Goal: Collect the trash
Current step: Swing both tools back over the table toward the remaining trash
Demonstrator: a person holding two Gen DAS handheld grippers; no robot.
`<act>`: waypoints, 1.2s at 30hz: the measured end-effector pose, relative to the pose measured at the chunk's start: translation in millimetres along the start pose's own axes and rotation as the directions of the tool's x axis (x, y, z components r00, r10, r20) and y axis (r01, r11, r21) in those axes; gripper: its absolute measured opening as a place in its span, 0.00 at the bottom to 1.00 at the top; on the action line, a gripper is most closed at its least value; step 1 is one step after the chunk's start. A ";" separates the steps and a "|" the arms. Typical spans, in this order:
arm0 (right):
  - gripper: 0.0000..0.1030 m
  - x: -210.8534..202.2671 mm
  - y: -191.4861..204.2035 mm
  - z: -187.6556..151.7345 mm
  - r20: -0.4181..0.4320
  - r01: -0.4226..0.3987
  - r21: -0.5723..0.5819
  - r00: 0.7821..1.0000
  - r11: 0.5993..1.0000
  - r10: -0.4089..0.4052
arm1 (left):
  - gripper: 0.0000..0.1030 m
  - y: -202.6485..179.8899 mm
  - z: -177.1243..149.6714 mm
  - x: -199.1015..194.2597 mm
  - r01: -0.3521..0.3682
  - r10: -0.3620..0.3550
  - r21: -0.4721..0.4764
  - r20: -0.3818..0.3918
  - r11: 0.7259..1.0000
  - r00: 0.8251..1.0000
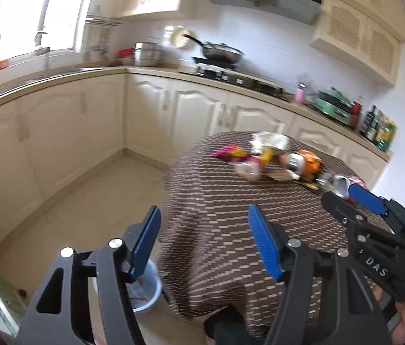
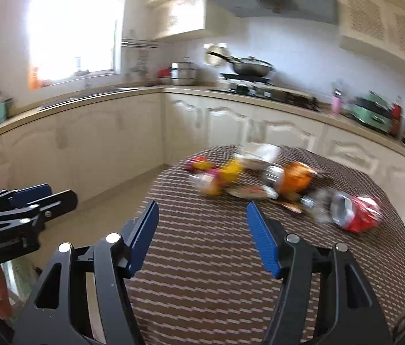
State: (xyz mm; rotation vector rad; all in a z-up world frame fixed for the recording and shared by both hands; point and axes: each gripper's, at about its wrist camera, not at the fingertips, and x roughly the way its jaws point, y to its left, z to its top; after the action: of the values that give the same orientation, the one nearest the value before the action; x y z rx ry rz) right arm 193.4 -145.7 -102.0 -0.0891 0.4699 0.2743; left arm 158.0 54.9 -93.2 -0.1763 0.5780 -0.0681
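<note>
— Both grippers empty?
— Yes. Left gripper (image 1: 202,241) and right gripper (image 2: 201,234) hang with blue pads spread wide, nothing between them.
— And the trash?
— Blurred wrappers (image 2: 217,175) and a crushed red metal can (image 2: 356,211) lie on the brown woven-cloth table (image 2: 202,258); a pale blue bin (image 1: 145,293) stands on the floor beside it.

Blue-padded left gripper (image 1: 204,241), jaws apart and empty, hangs over a table (image 1: 231,230) with a brown woven cover. Blurred trash (image 1: 271,158) lies at the far side. Right gripper (image 1: 357,201) enters from the right. A pale bucket (image 1: 148,293) stands on the floor below.
</note>
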 end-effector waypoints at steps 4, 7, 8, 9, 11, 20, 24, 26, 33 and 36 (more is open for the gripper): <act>0.60 -7.0 -41.1 -13.7 -0.017 0.076 0.043 0.997 0.996 -0.075 | 0.60 -35.4 -4.3 20.4 0.064 -0.062 0.035 -0.041 0.997 0.997; 0.62 -8.0 -69.4 -22.6 -0.041 0.123 0.079 0.992 0.989 -0.120 | 0.60 -61.5 -5.4 41.9 0.098 -0.092 0.072 -0.083 0.993 0.992; 0.62 -6.9 -75.0 -24.4 -0.048 0.133 0.088 0.990 0.987 -0.129 | 0.60 -66.9 -5.7 46.7 0.100 -0.093 0.078 -0.093 0.992 0.991; 0.62 -7.9 -85.4 -28.0 -0.060 0.150 0.104 0.988 0.983 -0.145 | 0.60 -75.0 -5.0 53.3 0.105 -0.095 0.091 -0.103 0.990 0.990; 0.62 -6.9 -99.7 -31.3 -0.077 0.167 0.124 0.984 0.978 -0.158 | 0.60 -84.6 -0.8 65.4 0.109 -0.096 0.121 -0.113 0.987 0.989; 0.66 16.3 -151.0 -38.2 -0.141 0.208 0.209 0.973 0.956 -0.181 | 0.60 -111.4 8.8 108.2 0.095 -0.069 0.163 -0.156 0.982 0.985; 0.66 31.2 -154.6 -31.0 -0.162 0.179 0.205 0.976 0.962 -0.147 | 0.60 -102.1 20.3 129.0 0.098 -0.077 0.115 -0.170 0.989 0.982; 0.66 39.9 -150.7 -26.8 -0.174 0.166 0.197 0.976 0.966 -0.132 | 0.60 -93.9 26.5 136.9 0.098 -0.082 0.082 -0.173 0.992 0.981; 0.71 79.1 -136.3 -9.7 -0.272 0.124 0.131 0.959 0.984 -0.085 | 0.60 -75.0 46.8 172.4 0.057 -0.044 0.065 -0.190 0.996 0.981; 0.72 88.9 -138.8 -2.9 -0.270 0.131 0.134 0.959 0.982 -0.091 | 0.60 -70.3 51.2 187.8 0.061 -0.049 0.049 -0.206 0.997 0.977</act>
State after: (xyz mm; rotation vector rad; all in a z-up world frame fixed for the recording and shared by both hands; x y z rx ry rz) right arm 307.2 -257.9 -142.3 -0.0036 0.7457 0.1147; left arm 342.0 -28.1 -139.0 -0.1323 0.7755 -0.1571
